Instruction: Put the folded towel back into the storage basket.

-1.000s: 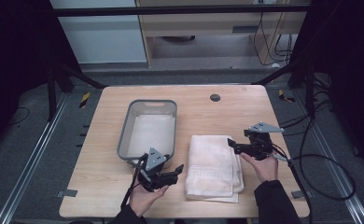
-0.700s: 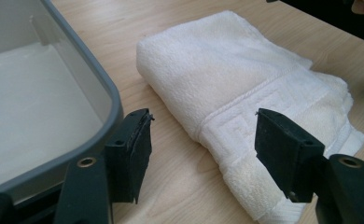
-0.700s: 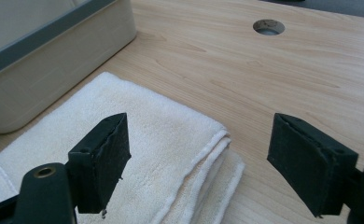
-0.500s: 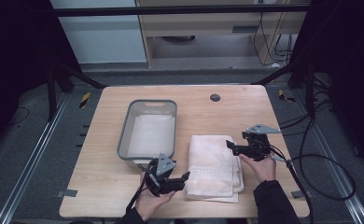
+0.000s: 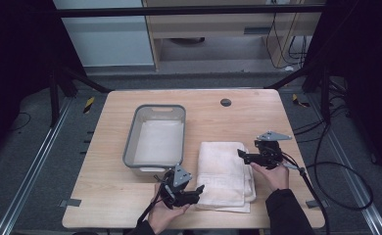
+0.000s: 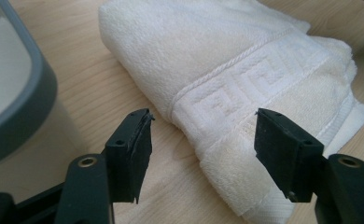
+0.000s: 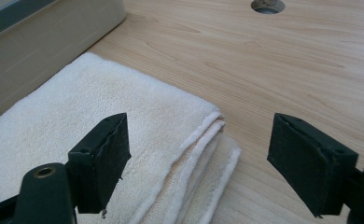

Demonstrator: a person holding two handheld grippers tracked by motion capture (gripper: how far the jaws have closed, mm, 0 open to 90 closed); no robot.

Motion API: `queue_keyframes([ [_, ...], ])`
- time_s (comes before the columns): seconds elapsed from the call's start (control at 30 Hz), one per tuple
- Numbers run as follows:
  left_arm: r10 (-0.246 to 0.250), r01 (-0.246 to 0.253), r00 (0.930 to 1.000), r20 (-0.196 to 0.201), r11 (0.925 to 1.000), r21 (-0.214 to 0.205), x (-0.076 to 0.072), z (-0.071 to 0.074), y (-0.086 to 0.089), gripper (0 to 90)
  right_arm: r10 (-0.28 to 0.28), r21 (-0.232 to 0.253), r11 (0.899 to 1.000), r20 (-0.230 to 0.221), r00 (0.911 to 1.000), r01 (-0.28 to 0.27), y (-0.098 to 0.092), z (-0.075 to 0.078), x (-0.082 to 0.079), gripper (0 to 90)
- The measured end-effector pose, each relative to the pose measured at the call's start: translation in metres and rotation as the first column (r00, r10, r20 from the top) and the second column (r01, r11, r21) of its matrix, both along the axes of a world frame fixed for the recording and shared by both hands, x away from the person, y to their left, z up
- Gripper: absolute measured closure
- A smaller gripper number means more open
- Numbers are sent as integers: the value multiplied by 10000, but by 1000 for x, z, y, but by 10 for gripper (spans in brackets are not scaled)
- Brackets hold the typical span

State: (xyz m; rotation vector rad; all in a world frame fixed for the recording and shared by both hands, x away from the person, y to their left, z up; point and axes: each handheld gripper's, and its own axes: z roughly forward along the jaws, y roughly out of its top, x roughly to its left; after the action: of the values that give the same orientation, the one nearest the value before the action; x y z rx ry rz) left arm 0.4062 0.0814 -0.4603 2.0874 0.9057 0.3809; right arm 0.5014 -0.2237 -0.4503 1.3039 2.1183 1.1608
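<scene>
A folded white towel lies on the wooden table, right of a grey tub. My left gripper stands open at the towel's near left corner, jaws pointing right at its patterned band, with nothing between them. My right gripper is open at the towel's right edge, jaws pointing left over the folded layers. Neither gripper holds the towel. Another white cloth lies inside the tub.
The tub's grey rim sits close to my left gripper's left jaw. A round cable hole is in the table's far part; it also appears as the hole. Cables trail off the right side of the table.
My left gripper has moved right and lower, toward the towel's near left corner. The right gripper has barely shifted.
</scene>
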Motion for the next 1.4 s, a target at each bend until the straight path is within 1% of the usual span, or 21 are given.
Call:
queue_keyframes([
  [0.17, -1, 2, 9999, -118, 9999, 129, 2, -7, -4, 369, 15, -164, 9999, -141, 9999, -18, 3, -4, 2, 209],
  [0.2, 2, 1, 9998, -215, 9999, 141, 4, -9, -6, 370, 41, -249, 9997, -212, 9998, -47, 4, -7, 3, 210],
  [0.37, 46, -41, 9995, -321, 9999, 160, 6, -14, -8, 368, 102, -472, 9988, -343, 9994, -118, 8, -12, 5, 211],
  [0.4, 91, -84, 9994, -344, 9997, 220, 7, -16, -9, 368, 141, -546, 9984, -443, 9989, -165, 9, -15, 6, 211],
  [0.43, 91, -84, 9994, -344, 9997, 220, 7, -16, -9, 366, 141, -546, 9984, -443, 9989, -165, 9, -15, 6, 211],
  [0.47, 105, -97, 9992, -373, 9997, 211, 9, -18, -10, 363, 130, -585, 9982, -574, 9983, -164, 11, -17, 7, 211],
  [0.53, 123, -115, 9991, -396, 9997, 214, 9, -19, -10, 360, 138, -615, 9980, -625, 9980, -176, 11, -19, 8, 211],
  [0.57, 160, -151, 9991, -401, 9996, 221, 10, -20, -11, 355, 152, -735, 9971, -731, 9972, -206, 13, -21, 8, 211],
  [0.73, 216, -205, 9987, -464, 9995, 255, 12, -24, -12, 345, 124, -744, 9970, -889, 9960, -191, 15, -25, 9, 213],
  [0.77, 230, -216, 9981, -571, 9994, 259, 14, -26, -12, 340, 96, -756, 9970, -962, 9953, -169, 16, -27, 9, 213],
  [0.83, 235, -221, 9979, -601, 9995, 240, 14, -27, -12, 339, 93, -784, 9968, -974, 9952, -169, 16, -27, 10, 212],
  [0.9, 224, -207, 9975, -664, 9995, 250, 15, -29, -13, 339, 19, -495, 9987, -1108, 9938, -74, 14, -31, 10, 212],
  [0.97, 221, -204, 9973, -704, 9995, 249, 15, -30, -13, 337, -68, -319, 9995, -1211, 9926, 29, 11, -34, 11, 209],
  [1.13, 166, -151, 9965, -819, 9997, 183, 17, -33, -14, 339, -116, -227, 9997, -1420, 9898, 85, 12, -37, 11, 217],
  [1.2, 135, -112, 9956, -929, 9996, 254, 18, -33, -14, 340, -211, -257, 9995, -1508, 9883, 174, 15, -41, 11, 220],
  [1.3, 135, -111, 9945, -1039, 9997, 233, 20, -34, -14, 340, -231, -198, 9996, -1590, 9870, 203, 15, -42, 12, 221],
  [1.33, 136, -113, 9935, -1132, 9997, 212, 21, -34, -14, 340, -279, -94, 9996, -1720, 9847, 267, 15, -43, 12, 222],
  [1.37, 127, -104, 9929, -1182, 9998, 194, 21, -34, -14, 340, -279, -94, 9996, -1720, 9847, 267, 15, -43, 12, 222],
  [1.4, 124, -109, 9908, -1348, 9999, 121, 23, -34, -14, 342, -297, 15, 9995, -1837, 9825, 305, 14, -45, 13, 226],
])
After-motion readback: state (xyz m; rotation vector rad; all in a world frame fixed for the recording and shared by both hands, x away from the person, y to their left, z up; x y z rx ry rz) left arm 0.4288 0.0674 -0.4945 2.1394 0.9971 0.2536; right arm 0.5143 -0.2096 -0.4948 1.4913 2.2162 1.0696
